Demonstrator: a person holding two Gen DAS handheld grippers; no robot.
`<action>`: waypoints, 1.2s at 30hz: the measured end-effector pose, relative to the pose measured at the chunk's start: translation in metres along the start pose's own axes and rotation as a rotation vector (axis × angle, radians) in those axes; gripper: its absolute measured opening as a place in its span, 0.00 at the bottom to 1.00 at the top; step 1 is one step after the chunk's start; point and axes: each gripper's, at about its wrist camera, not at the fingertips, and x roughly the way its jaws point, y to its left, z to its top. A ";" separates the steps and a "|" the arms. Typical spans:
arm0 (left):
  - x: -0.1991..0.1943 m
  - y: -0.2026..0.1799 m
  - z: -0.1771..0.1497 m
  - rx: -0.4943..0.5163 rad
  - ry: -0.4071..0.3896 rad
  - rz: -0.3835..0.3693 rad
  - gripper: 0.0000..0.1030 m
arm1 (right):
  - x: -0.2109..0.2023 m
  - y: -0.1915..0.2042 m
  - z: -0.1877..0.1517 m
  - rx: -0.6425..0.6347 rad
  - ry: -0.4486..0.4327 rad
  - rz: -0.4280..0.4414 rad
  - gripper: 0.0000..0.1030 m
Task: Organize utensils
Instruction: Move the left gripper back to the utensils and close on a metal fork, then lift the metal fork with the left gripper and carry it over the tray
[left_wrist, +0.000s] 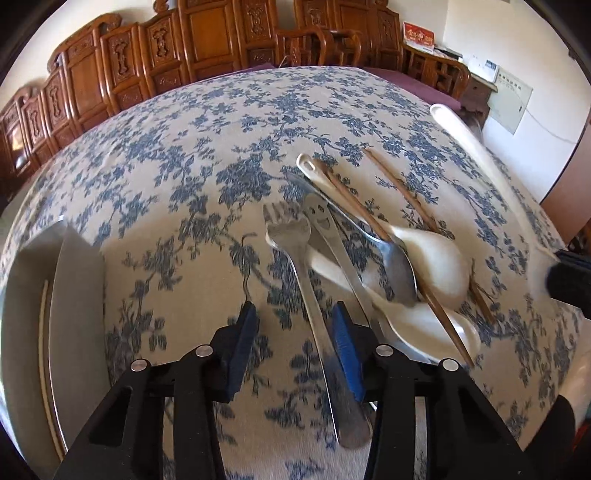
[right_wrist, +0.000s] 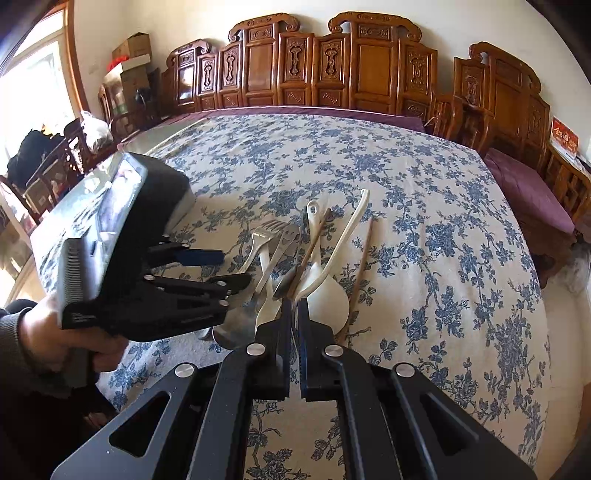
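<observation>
Table under a blue-flowered tablecloth (left_wrist: 177, 192); carved wooden chairs (right_wrist: 369, 66) line its far side. A grey tray (left_wrist: 70, 302) sits at the cloth's left edge, well apart from the utensil pile, holding one pale stick.

Utensil pile lies mid-cloth, overlapping: white ceramic spoons (left_wrist: 436, 258), a metal spoon (left_wrist: 397, 269), a smiley-face knife (left_wrist: 325, 229), a metal fork (left_wrist: 291, 236), brown chopsticks (left_wrist: 406, 192).

Left gripper (left_wrist: 295, 343) hangs over the near end of the pile, jaws partly open, straddling the fork's handle; no contact visible. A person's hand (right_wrist: 55, 332) grips its handle.

Right gripper (right_wrist: 294, 328): jaws nearly together, pinching a white spoon (right_wrist: 343, 236) lifted above the pile.
</observation>
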 end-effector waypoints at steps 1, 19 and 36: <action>0.002 0.000 0.003 0.003 0.000 -0.005 0.34 | 0.000 -0.001 0.000 0.002 -0.001 0.000 0.04; 0.015 -0.001 0.027 0.001 0.016 -0.005 0.08 | 0.001 -0.003 -0.001 0.016 0.005 0.003 0.04; -0.062 0.007 0.010 0.036 -0.075 -0.011 0.02 | -0.016 0.015 0.010 -0.021 -0.040 0.030 0.04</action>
